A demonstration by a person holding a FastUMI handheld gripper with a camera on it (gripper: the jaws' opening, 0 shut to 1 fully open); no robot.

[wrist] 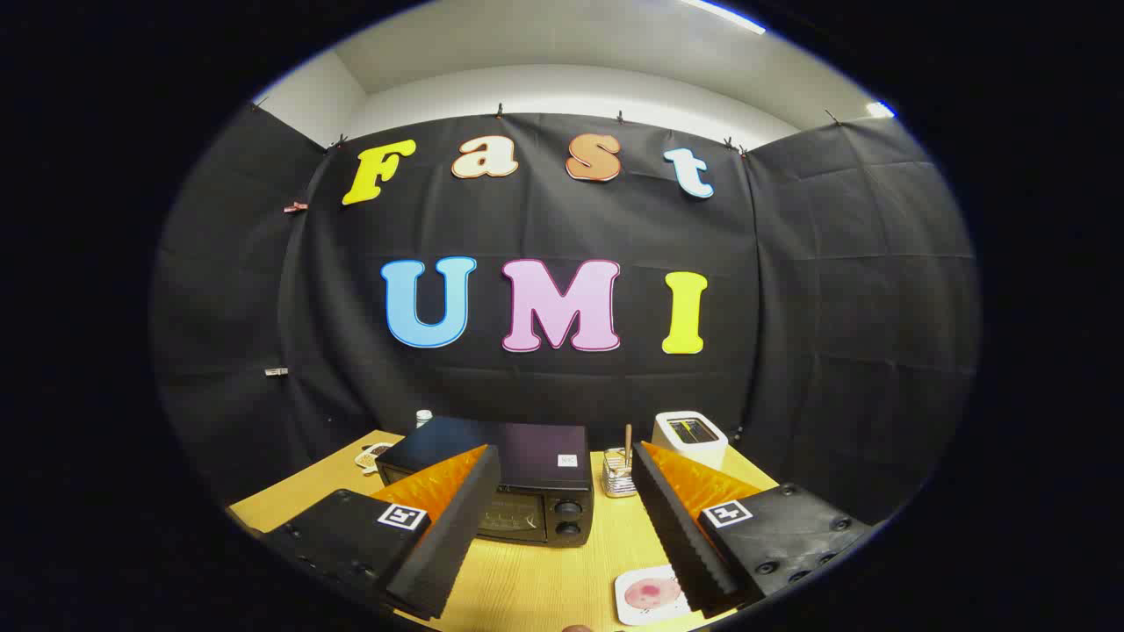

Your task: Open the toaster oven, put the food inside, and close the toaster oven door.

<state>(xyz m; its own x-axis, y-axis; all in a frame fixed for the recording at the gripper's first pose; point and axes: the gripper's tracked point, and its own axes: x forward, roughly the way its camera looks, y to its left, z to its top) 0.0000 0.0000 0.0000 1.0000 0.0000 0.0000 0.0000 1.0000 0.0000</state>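
Black cloth walls close in the booth around a pale wooden table [536,579] with a visible grain. From my seat I see the tongs [566,527] spread wide apart, pinching nothing, their inner faces ribbed. Beyond and between them sits the toaster oven [527,491], a boxy black appliance with a matte top, its glass door shut and two round knobs stacked on its right side. Just ahead of the right finger lies a white plate [645,597] carrying a pinkish piece of food [652,593]. A white toaster [689,436] stands behind, beside a small glass jar [619,474].
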